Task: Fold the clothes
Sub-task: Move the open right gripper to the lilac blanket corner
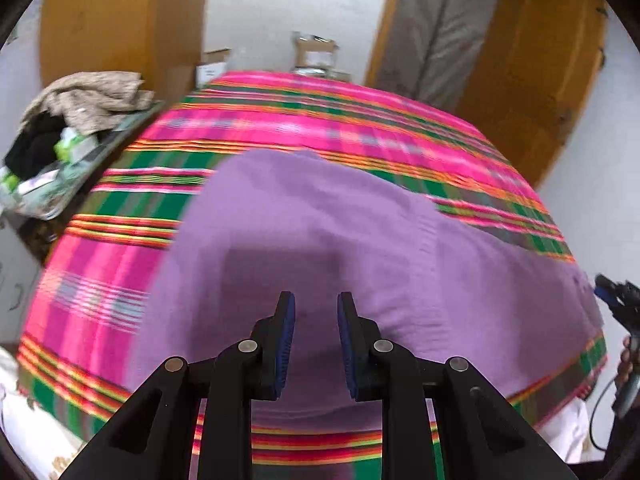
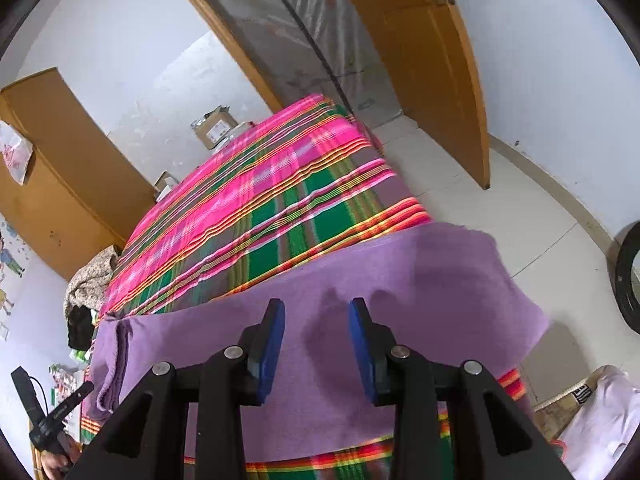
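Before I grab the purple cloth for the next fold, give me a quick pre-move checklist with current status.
1. Left gripper empty, jaws apart: ok.
2. Right gripper empty, jaws apart: ok.
3. Purple cloth lying on the striped bedspread: ok.
4. Cloth fully on the bed: not ok, one end overhangs the bed edge in the right wrist view.
5. Cloth smooth: not ok, one edge is bunched.
6. Left view sharp enough to aim: not ok, blurred.
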`<state>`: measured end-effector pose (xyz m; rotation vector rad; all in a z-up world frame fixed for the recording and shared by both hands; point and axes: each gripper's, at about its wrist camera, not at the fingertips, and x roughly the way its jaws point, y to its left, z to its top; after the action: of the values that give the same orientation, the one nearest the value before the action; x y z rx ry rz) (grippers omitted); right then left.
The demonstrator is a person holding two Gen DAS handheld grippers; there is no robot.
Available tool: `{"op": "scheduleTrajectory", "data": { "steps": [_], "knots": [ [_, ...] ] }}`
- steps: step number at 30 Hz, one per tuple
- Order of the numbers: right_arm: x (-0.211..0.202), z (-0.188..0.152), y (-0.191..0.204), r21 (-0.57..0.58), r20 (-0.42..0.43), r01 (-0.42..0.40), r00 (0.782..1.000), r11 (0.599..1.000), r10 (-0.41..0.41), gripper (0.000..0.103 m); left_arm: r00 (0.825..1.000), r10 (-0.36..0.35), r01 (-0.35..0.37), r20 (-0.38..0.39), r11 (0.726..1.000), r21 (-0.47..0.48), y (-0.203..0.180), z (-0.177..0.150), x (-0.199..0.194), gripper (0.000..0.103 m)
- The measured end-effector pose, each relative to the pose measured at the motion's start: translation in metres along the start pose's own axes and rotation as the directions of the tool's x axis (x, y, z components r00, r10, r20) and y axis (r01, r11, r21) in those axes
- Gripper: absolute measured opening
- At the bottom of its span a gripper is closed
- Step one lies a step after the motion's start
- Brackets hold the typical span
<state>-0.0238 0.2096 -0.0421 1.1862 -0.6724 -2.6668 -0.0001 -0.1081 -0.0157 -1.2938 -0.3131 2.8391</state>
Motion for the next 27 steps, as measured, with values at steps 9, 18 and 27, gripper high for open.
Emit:
{"op": "scheduleTrajectory", "data": {
  "steps": [9, 18, 27],
  "knots": [
    [-0.030, 0.003, -0.034, 0.072, 0.057, 0.063, 0.996, 0.995, -0.067, 0.037, 0.999, -0.036, 0.036, -0.019, 0.999, 0.004, -0.013, 0.011, 0.009, 0.023],
    [-0.055, -0.006, -0.084, 0.195, 0.088, 0.070, 0.992, 0.978, -0.089, 0.046, 0.998, -0.066, 0.066, 0.007, 0.997, 0.046, -0.043, 0.025, 0.008, 0.023],
    [-0.033, -0.030, -0.134, 0.397, -0.010, -0.072, 0.996, 0.915, 0.083, 0.053, 0.995, -0.101, 0.100, 0.004, 0.991, 0.089, -0.064, 0.031, 0.012, 0.023]
  ]
}}
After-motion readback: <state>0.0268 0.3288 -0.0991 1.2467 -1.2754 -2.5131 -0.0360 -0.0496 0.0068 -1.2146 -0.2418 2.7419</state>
